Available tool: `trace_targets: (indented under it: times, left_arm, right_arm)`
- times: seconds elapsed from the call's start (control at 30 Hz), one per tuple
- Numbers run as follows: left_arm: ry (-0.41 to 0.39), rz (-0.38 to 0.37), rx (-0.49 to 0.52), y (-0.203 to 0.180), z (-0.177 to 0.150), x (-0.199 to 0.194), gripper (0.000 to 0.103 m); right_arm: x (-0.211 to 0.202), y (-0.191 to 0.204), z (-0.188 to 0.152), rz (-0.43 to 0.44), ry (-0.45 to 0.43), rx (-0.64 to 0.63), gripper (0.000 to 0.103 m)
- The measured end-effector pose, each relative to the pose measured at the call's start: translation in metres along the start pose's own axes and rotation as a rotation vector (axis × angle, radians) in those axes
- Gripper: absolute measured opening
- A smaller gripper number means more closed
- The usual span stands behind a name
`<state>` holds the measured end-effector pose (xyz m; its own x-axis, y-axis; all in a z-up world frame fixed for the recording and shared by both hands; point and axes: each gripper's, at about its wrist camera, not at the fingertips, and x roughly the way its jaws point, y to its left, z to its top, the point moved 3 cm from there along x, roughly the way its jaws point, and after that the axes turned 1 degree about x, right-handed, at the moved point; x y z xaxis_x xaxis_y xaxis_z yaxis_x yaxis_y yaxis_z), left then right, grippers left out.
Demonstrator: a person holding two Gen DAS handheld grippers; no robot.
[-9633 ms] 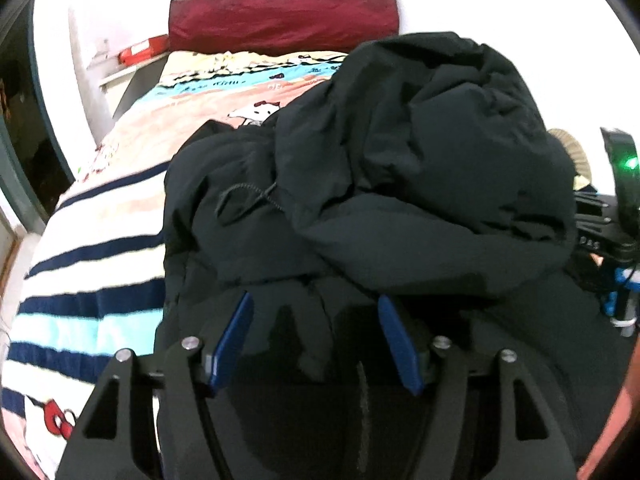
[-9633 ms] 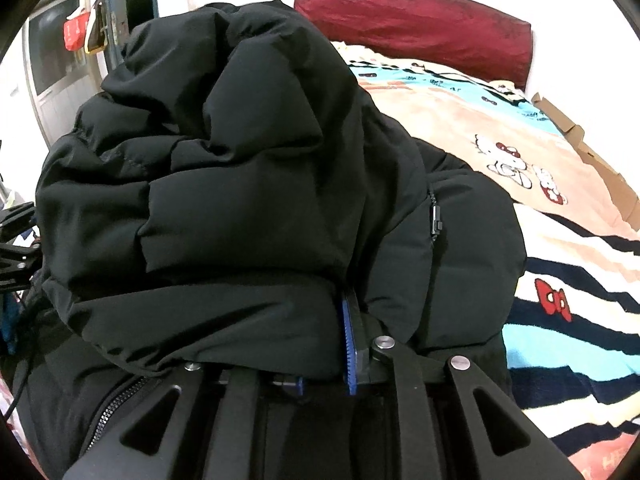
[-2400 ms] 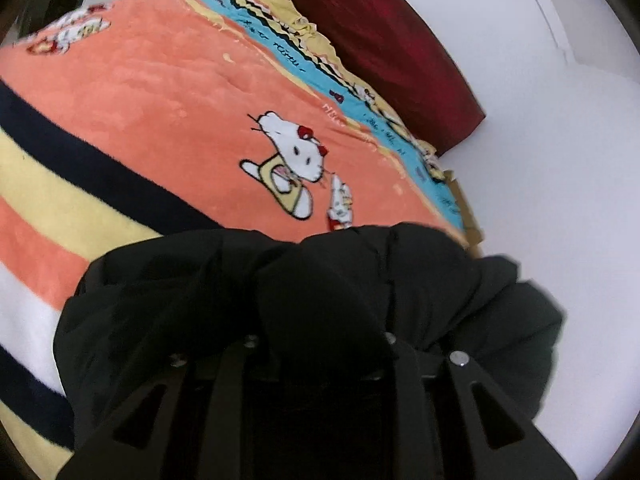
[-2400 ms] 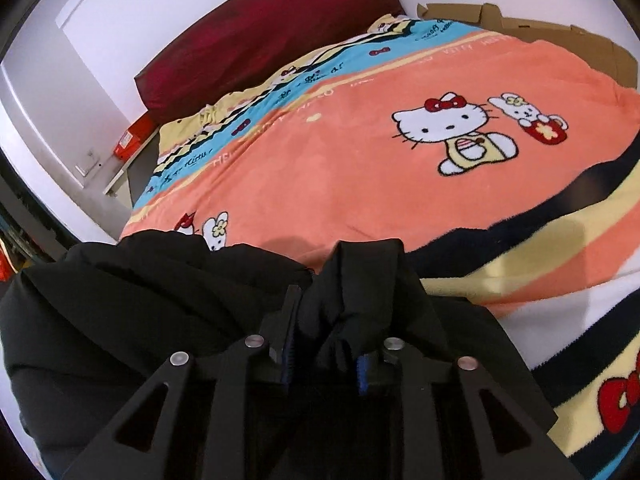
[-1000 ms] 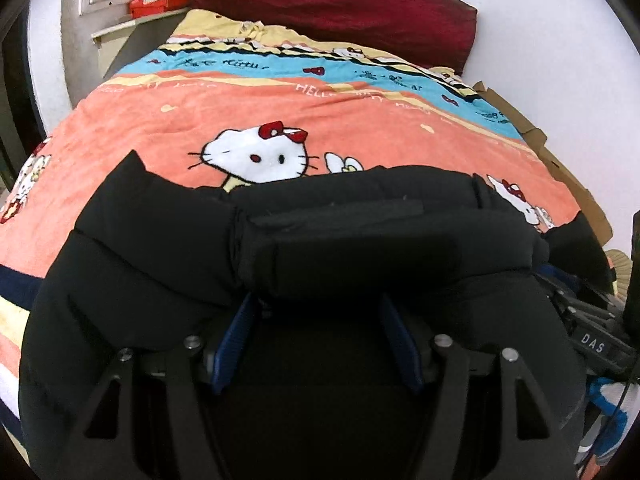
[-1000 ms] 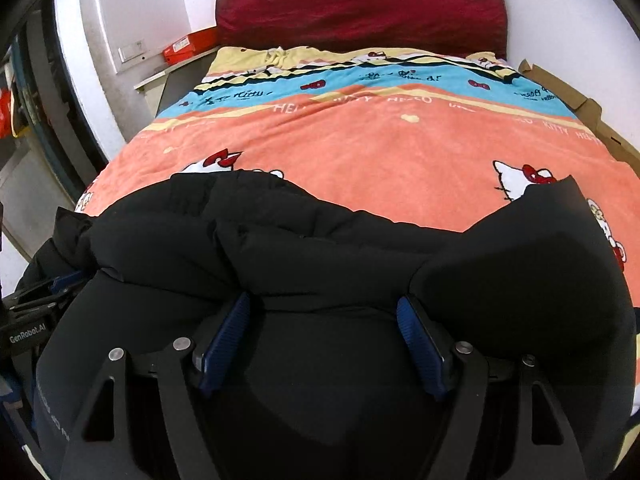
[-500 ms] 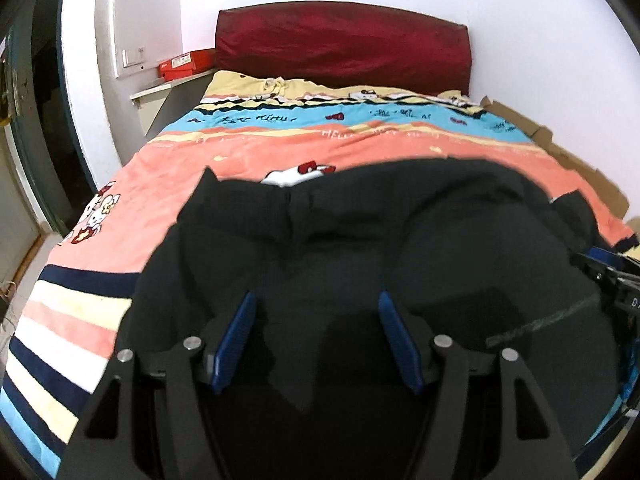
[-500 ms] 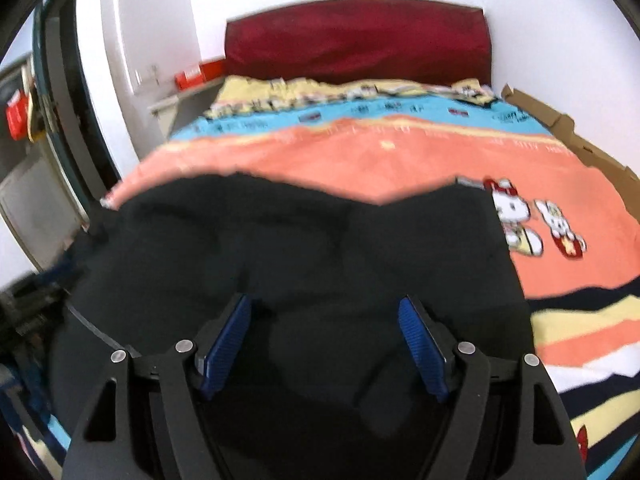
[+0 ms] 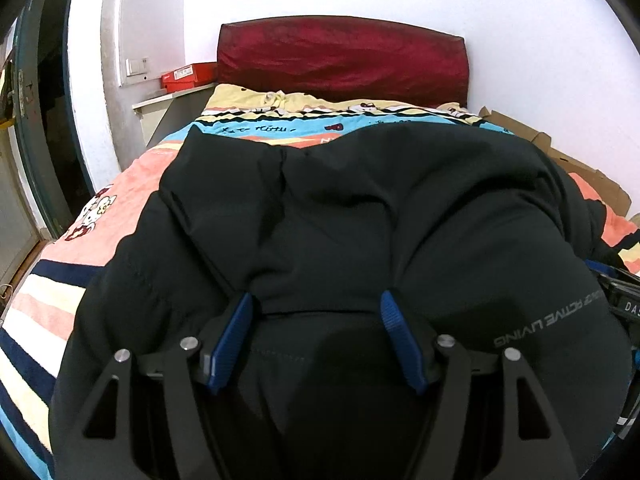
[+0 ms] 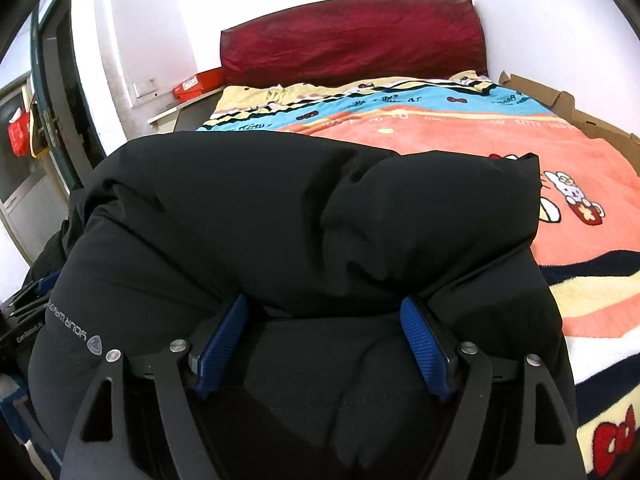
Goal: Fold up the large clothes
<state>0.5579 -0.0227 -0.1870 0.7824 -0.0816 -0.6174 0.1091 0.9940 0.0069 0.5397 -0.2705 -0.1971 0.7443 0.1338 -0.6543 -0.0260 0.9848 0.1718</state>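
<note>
A large black puffer jacket lies folded in a thick bundle on the bed's near end; it also fills the right wrist view. My left gripper is open, its blue pads spread over the jacket's near fold, holding nothing. My right gripper is open too, blue pads wide apart over the same near edge. White lettering shows on the jacket's sleeve. The other gripper shows at the right edge of the left wrist view.
The bed has an orange, blue and striped cartoon-cat blanket and a dark red headboard. A red box sits on a shelf at the left. Cardboard lies along the right wall. A doorway is on the left.
Both grippers were shut on the jacket 2.4 s ago; they have let go and opened. Both have pulled back, and the jacket now rests folded on the bed.
</note>
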Motion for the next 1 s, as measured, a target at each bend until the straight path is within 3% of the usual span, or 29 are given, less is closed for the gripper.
trace_targets:
  times: [0.8, 0.9, 1.0]
  left_arm:
    - [-0.021, 0.024, 0.007, 0.002, -0.008, 0.005, 0.066]
    - [-0.002, 0.016, -0.016, 0.010, -0.001, -0.009, 0.066]
    - [-0.074, 0.035, -0.021, 0.024, 0.004, -0.048, 0.065]
  right_arm:
    - [0.007, -0.011, -0.011, 0.041, -0.025, 0.032, 0.077]
    - [0.002, -0.005, -0.003, -0.009, 0.031, 0.019, 0.079]
    - [-0.022, 0.004, 0.005, -0.034, 0.008, 0.025, 0.080]
